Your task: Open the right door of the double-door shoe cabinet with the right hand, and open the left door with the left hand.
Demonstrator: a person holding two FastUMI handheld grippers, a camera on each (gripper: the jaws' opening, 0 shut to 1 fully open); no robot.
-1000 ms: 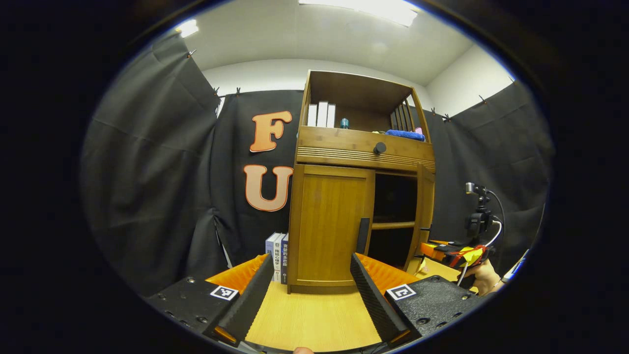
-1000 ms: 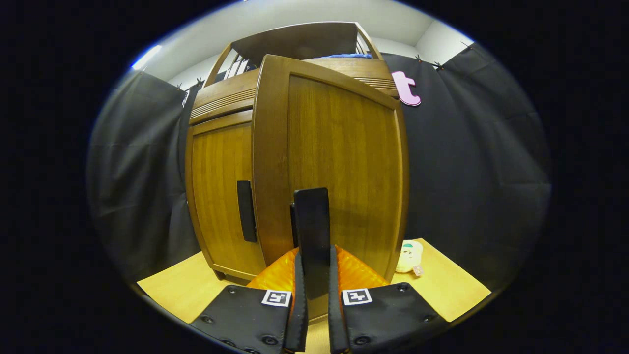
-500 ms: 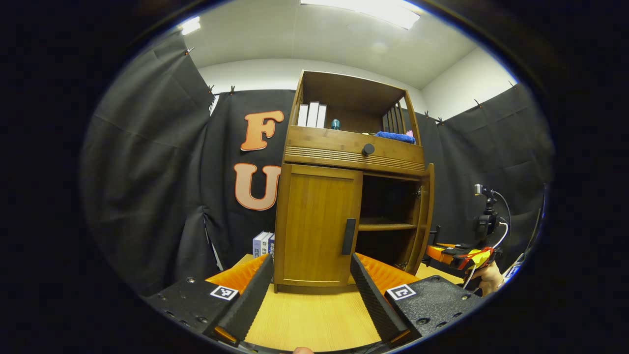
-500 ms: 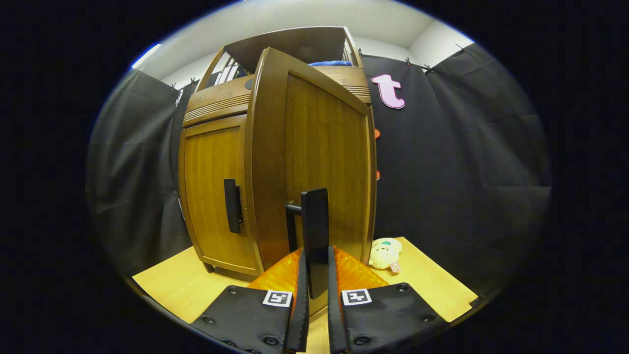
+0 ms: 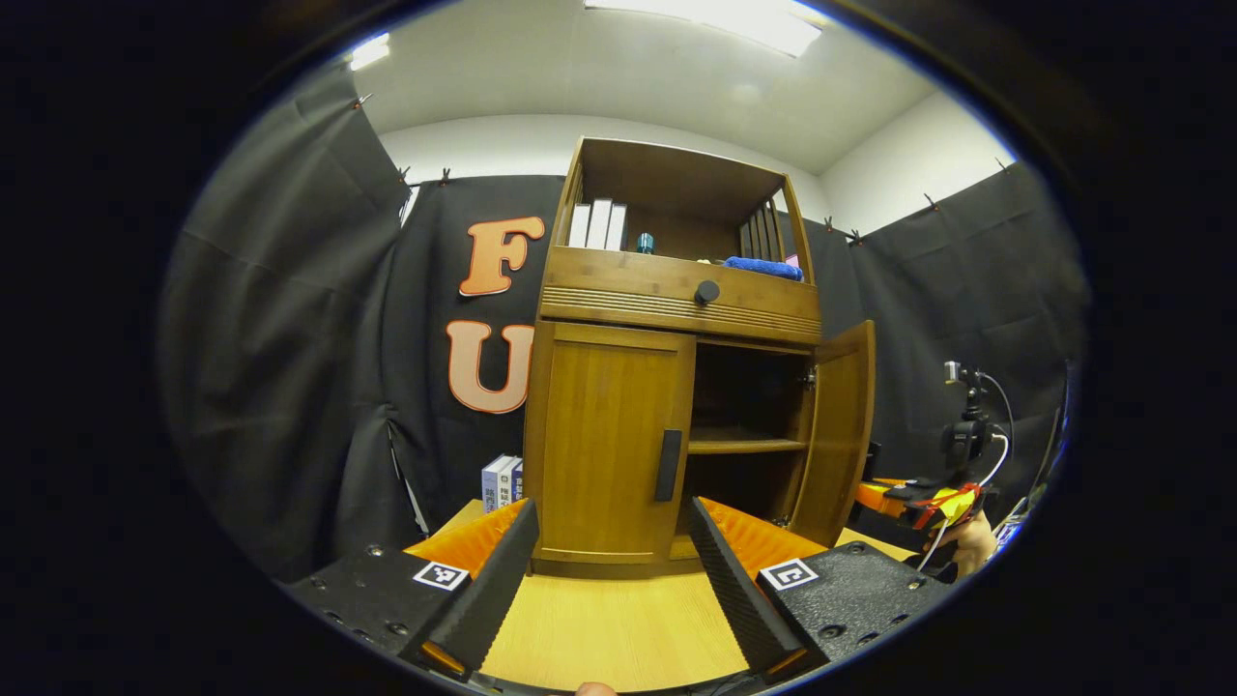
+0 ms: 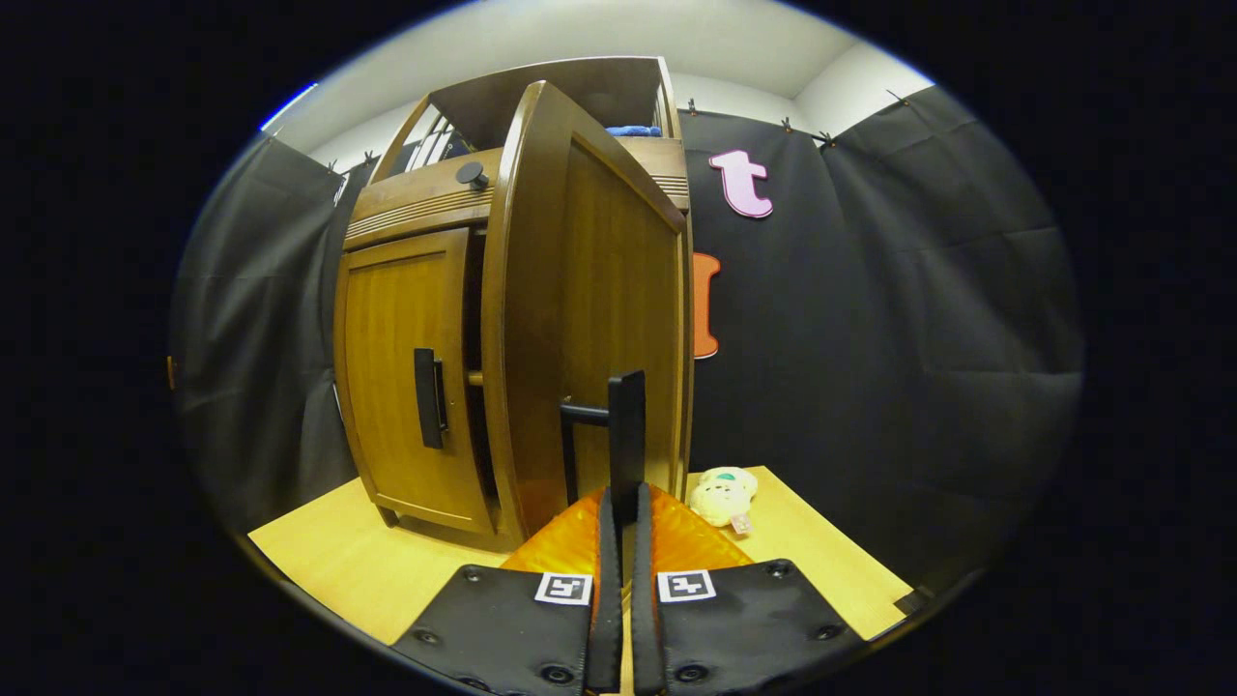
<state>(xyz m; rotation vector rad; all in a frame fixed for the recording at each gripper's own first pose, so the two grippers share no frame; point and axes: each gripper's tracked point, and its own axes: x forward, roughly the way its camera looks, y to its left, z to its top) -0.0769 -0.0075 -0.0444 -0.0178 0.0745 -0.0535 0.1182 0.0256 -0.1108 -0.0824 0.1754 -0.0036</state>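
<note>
Wooden tabletop (image 5: 618, 628), right hand-held gripper (image 6: 622, 503) clamped on right door's handle (image 6: 626, 435), left hand-held gripper (image 5: 609, 522) wide open.

Booth interior — black cloth walls, pale ceiling

Black cloth (image 5: 290, 319) clipped along its top edge; white wall (image 5: 503, 145) above; ceiling light panel (image 5: 734, 17); light wooden tabletop (image 5: 609, 628) below — plain grain.

The right gripper (image 6: 623, 512) pinches the handle (image 6: 626, 440) of the right door (image 6: 589, 319), which stands open; the left door (image 6: 401, 362) looks closed.
</note>
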